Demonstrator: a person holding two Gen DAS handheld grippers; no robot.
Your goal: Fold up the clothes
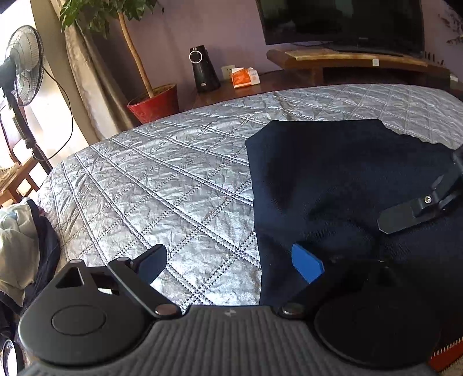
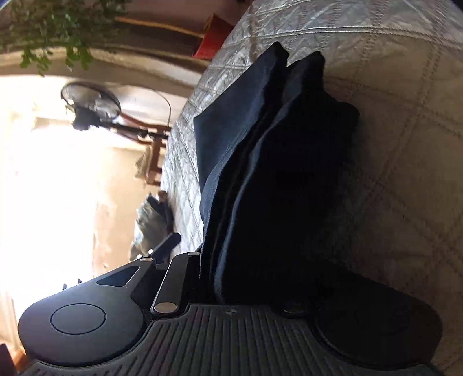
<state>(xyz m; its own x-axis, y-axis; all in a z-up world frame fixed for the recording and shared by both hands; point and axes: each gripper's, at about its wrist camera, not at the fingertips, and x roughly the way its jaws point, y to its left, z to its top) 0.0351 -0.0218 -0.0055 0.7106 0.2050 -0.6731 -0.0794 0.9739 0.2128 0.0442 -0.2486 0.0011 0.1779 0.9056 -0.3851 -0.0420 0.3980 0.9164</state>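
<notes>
Quilted bed (image 1: 150,179); left tool (image 1: 231,264) agape

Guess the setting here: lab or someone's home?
Most likely a home, a bedroom or living room: a quilted silver bedspread under the dark garment, a TV on a wooden stand, a potted plant and a standing fan.

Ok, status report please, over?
Left tongs open at dark navy cloth garment's edge. Right tongs open, garment bunched between. Nothing blocking.
</notes>
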